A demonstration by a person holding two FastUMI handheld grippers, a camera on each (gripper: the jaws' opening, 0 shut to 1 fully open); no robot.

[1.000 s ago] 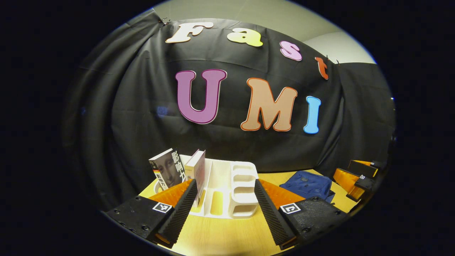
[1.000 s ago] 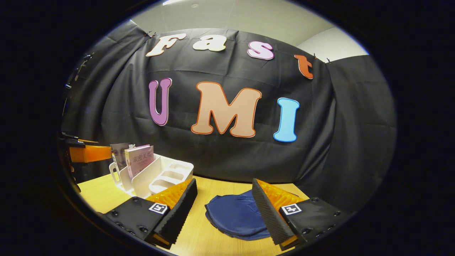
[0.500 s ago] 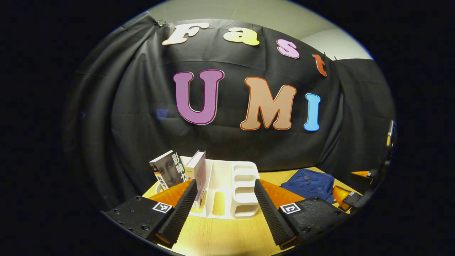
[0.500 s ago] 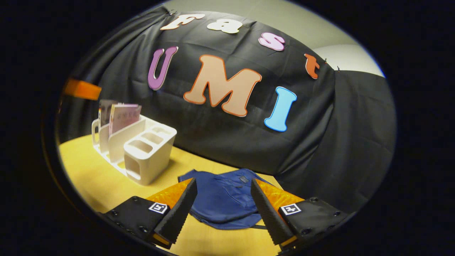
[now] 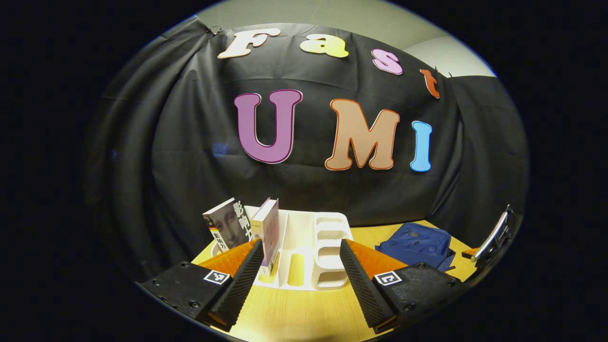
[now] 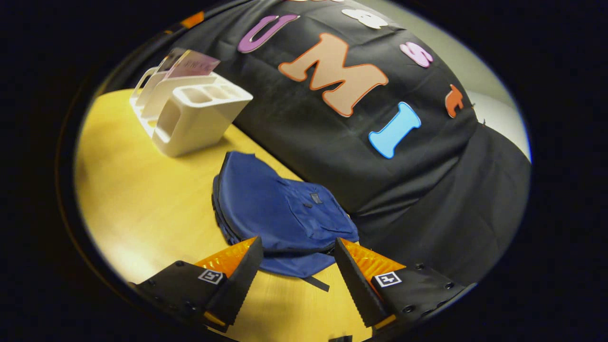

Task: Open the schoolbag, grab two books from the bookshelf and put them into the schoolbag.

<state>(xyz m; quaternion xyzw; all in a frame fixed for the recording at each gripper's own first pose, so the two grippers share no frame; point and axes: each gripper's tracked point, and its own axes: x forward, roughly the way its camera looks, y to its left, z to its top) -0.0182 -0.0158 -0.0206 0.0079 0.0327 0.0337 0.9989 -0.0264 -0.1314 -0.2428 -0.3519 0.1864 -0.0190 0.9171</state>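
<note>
So in the left gripper view, the left gripper hangs over the wooden table with its jaws spread wide and nothing between them, pointed at the white bookshelf just ahead. Two books stand upright in the shelf's left slots: a book with a portrait cover on the far left and a pinkish book right beside it, which sits close to the left finger, though I can't tell if they touch. The blue schoolbag lies flat off to the right near the black cloth wall, and the other gripper pokes in at the right edge. In the right gripper view, the right gripper is tilted and low over the schoolbag, jaws wide open and gripping nothing, the bag's near edge sitting between the fingers. The bag looks closed. The bookshelf stands farther back on the left of the table.
</note>
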